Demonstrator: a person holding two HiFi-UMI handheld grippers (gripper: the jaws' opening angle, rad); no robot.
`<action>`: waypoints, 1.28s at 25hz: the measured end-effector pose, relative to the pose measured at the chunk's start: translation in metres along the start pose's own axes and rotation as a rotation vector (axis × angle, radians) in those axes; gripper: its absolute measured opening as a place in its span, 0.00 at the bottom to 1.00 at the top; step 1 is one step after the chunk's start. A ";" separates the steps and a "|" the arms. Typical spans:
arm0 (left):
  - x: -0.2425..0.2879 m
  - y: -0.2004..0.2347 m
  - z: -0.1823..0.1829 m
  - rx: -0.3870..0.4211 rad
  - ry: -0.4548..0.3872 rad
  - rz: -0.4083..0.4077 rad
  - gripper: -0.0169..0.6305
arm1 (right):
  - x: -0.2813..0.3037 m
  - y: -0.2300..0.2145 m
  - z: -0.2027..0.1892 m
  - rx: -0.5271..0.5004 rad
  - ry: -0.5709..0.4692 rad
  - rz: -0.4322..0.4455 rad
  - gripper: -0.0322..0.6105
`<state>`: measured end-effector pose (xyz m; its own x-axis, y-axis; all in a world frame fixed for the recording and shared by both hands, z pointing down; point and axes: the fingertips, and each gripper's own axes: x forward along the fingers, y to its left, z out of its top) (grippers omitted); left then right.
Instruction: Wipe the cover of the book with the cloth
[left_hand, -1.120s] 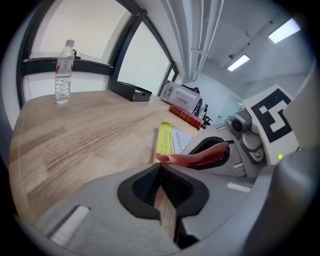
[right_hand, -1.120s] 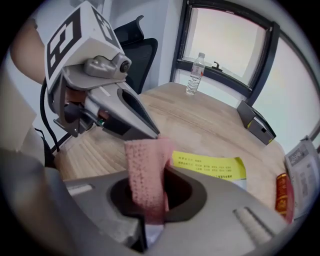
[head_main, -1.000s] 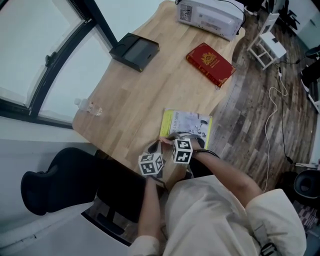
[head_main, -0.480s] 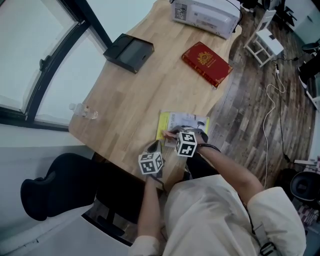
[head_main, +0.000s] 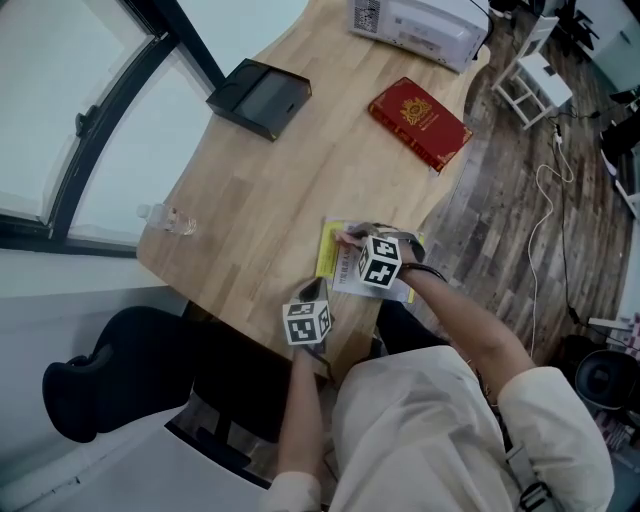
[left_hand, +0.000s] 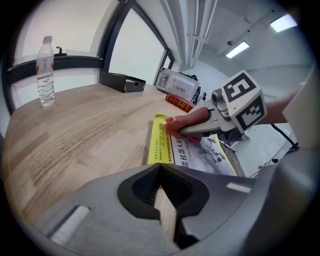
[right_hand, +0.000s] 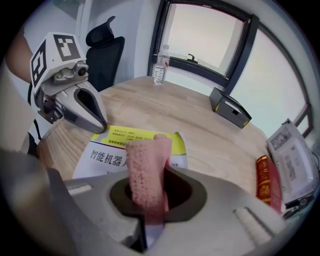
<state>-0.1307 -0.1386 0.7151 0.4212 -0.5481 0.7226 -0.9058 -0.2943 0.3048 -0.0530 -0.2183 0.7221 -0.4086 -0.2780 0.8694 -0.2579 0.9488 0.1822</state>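
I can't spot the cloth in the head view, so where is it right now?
In the right gripper view, the pink cloth is clamped in the right gripper, over the yellow-and-white book near the table's near edge.

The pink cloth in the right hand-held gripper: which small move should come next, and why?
Probably drag the cloth across the book toward the person. The right hand-held gripper is shut on it near the cover's far end, so most of the cover lies nearer the person.

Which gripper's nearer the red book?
Right. The right gripper hangs over the yellow book, nearer the red book; left gripper is farther back by the edge of the table.
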 end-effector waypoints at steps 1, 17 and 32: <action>0.000 0.000 0.000 -0.003 0.000 -0.001 0.04 | 0.001 -0.007 -0.002 0.004 0.010 -0.011 0.10; -0.001 0.002 0.001 -0.051 -0.032 0.004 0.04 | -0.009 0.006 -0.014 -0.002 0.026 -0.071 0.09; -0.003 0.000 -0.001 -0.043 -0.015 0.022 0.04 | -0.038 0.127 -0.021 -0.219 -0.055 0.136 0.09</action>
<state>-0.1318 -0.1360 0.7135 0.4011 -0.5662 0.7200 -0.9160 -0.2483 0.3151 -0.0515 -0.0836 0.7221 -0.4754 -0.1474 0.8673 -0.0038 0.9862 0.1655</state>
